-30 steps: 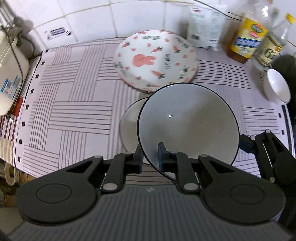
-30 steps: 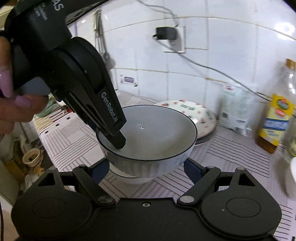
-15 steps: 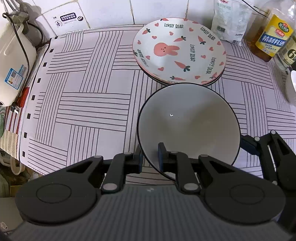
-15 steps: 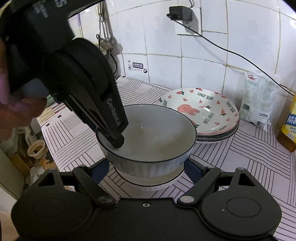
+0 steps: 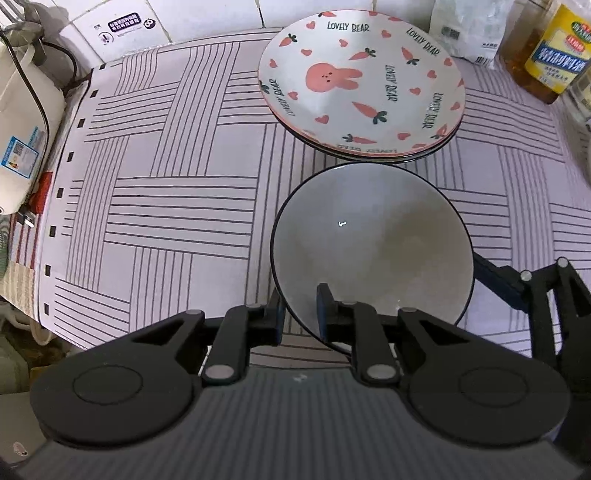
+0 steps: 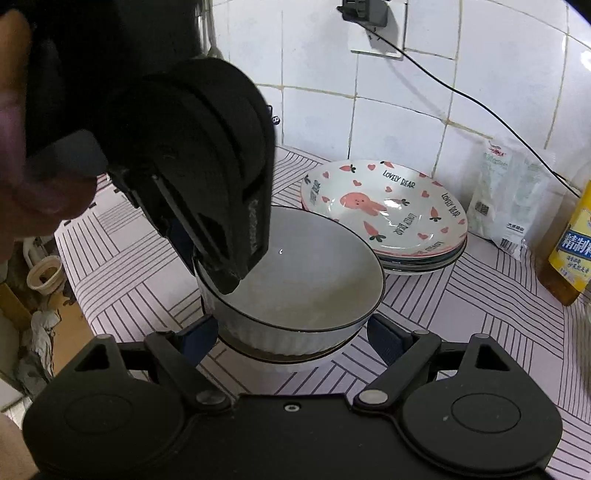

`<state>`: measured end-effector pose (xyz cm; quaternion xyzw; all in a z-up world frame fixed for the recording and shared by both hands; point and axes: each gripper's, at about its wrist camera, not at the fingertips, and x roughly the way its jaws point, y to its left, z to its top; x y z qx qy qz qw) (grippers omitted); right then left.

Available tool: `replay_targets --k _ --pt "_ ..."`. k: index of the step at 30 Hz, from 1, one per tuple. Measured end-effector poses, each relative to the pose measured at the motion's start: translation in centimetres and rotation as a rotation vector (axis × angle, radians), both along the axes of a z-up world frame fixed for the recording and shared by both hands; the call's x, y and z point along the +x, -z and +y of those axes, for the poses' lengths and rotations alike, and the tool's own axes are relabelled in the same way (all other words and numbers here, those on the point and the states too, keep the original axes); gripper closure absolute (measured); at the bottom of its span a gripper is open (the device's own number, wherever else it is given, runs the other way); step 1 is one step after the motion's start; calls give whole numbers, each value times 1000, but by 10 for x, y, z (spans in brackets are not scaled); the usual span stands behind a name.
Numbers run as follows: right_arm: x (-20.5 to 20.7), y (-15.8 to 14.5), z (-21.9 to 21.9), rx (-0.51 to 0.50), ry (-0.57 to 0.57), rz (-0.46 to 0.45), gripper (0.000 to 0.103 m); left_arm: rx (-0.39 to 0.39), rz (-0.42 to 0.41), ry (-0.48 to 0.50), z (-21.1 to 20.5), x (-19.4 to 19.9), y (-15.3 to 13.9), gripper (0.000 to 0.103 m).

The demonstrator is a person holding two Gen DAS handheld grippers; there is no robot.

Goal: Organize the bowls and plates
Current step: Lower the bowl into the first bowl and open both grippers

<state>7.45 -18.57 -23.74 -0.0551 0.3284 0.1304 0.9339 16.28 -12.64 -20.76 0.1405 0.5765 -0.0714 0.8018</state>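
- Left wrist view shows the left gripper (image 5: 299,317) clamped on the near rim of the white bowl (image 5: 373,251), one finger outside the wall and one inside, the grip narrow and shallow.
- The bowl hangs over the striped mat (image 5: 166,192), just in front of the stack of rabbit plates (image 5: 362,88), its far rim close to the stack's near edge.
- Right wrist view shows what the left one hides: a second bowl (image 6: 284,360) sits under the held one, and the white bowl is nearly nested in it, with only a thin dark gap showing between them.
- The right gripper (image 6: 291,332) is spread wide, its blue pads on either side of the two bowls and holding nothing; whether the pads touch the lower bowl cannot be told.
- Risk: a one-sided pinch on a smooth rim could let the bowl pivot or slip, so it might land hard and chip against the lower bowl.
- Risk: if released off centre, the upper bowl may sit tilted rather than nested.
- Risk: drifting forward could knock the bowl's rim against the plate stack.
- Only the left wrist view shows the whole mat and the white appliance (image 5: 22,122) at its left edge; only the right wrist view shows the wall socket (image 6: 365,11) and cable above.
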Motion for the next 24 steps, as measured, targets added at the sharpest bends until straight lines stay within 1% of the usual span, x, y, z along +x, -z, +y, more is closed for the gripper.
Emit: replay_targets --k 4,6,11,12,13,14,15,17,19,20,22,24 --pt "4 1 0 13 -6 20 10 11 7 3 1 1 6 87" --pt "4 2 2 -2 -10 18 10 19 -7 13 0 -1 7 87" --pt "5 3 2 2 -8 11 9 27 -36 31 -1 -5 12 85" --pt "5 4 2 2 -8 10 9 27 -30 37 -1 -5 13 82" --pt "5 4 2 0 -9 7 9 27 -20 50 -2 -4 15 77" --pt "4 4 2 -2 -11 5 9 31 -6 66 -3 -3 16 76" --pt "3 4 2 -6 -17 9 9 32 8 73 -4 -2 14 75" --pt "-3 -1 3 -43 -69 16 9 11 21 64 -2 0 9 74" --pt "-16 -9 -1 -71 -78 -33 9 7 11 59 -2 -1 1 72" --pt "-21 -12 -5 -65 -69 -40 9 8 0 64 -3 -3 -4 71" --pt "-28 -17 -17 -26 -48 -38 9 3 -18 79 -5 -11 -14 67" --pt "-34 -21 -29 3 -8 -44 9 -6 -38 93 -8 -18 -25 66"
